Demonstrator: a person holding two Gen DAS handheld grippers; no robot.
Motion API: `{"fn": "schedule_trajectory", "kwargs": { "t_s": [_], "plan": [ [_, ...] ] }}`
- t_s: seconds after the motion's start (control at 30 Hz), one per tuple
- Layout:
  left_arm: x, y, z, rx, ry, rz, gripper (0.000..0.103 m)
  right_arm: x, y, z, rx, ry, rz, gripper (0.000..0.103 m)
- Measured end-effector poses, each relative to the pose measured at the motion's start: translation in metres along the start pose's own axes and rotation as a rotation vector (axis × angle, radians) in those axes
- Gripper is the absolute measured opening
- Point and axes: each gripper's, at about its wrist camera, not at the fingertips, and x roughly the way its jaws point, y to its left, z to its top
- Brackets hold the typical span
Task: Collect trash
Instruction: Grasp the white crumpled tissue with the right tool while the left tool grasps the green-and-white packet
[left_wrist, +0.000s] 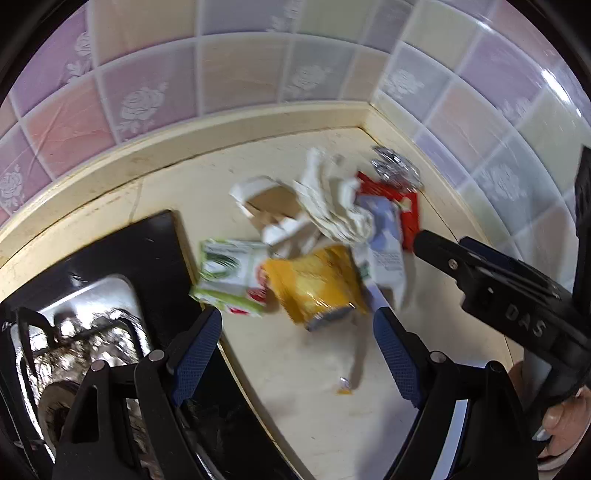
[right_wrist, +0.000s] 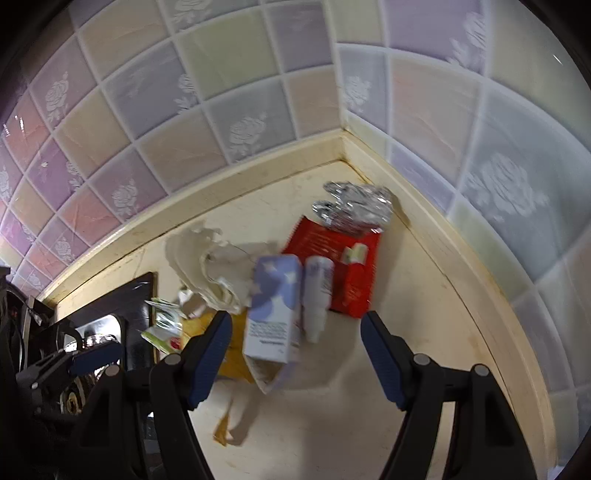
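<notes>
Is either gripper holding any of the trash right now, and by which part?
Nothing is held. The left gripper and right gripper are open and empty above the trash pile.

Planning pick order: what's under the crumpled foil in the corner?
The crumpled foil overlaps the far edge of the red packet, which lies flat on the counter. Anything under the foil's middle is covered.

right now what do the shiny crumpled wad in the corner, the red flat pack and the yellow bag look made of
Crumpled wad: most likely aluminium foil, silver and mirror-bright, with sharp creases. Red flat pack: seemingly thin printed card or paper, matte, lying flat with straight edges. Yellow bag: probably plastic film, glossy, with wrinkled highlights; motion blur leaves this open.
</notes>
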Motion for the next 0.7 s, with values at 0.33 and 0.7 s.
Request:
{"fn": "schedule_trajectory", "kwargs": {
  "t_s": [0.33, 0.7],
  "plan": [
    [0.017, 0.059, 0.02, -0.134, 0.063, 0.049, 0.08, 0.031, 0.059, 0.017, -0.14, 0.004, 0.051, 0.073],
    [0.03, 0.081, 0.02, -0.129, 0.077, 0.043, 0.079, 0.068, 0.061, 0.022, -0.145, 0.047, 0.016, 0.02]
  ]
}}
